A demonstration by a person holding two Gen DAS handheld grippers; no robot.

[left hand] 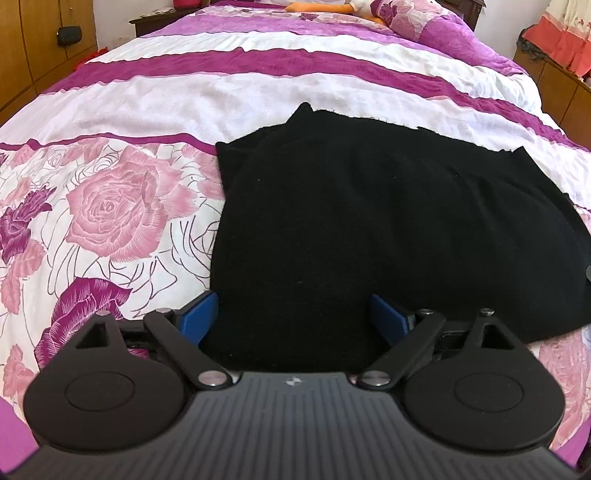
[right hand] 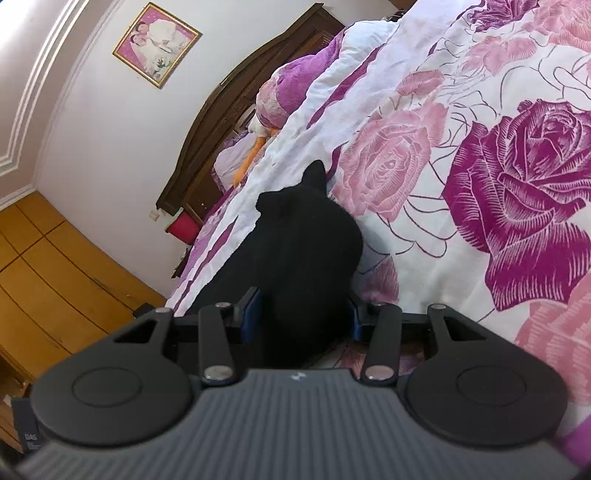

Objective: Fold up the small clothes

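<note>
A black garment (left hand: 369,229) lies spread on the floral bedspread (left hand: 110,206). My left gripper (left hand: 295,317) is open, its blue fingers (left hand: 201,317) wide apart, with the garment's near edge lying between them. In the right wrist view the same black garment (right hand: 295,258) runs between my right gripper's (right hand: 303,314) blue fingers (right hand: 253,314). The fingers stand partly apart with cloth filling the gap. The view is rolled sideways, so the bed (right hand: 480,184) fills the right side.
Pillows (left hand: 406,14) and an orange and white soft toy (left hand: 321,5) lie at the head of the bed. A wooden wardrobe (left hand: 33,55) stands left, a wooden cabinet (left hand: 554,85) right. The headboard (right hand: 229,110) and a framed picture (right hand: 157,42) show in the right wrist view.
</note>
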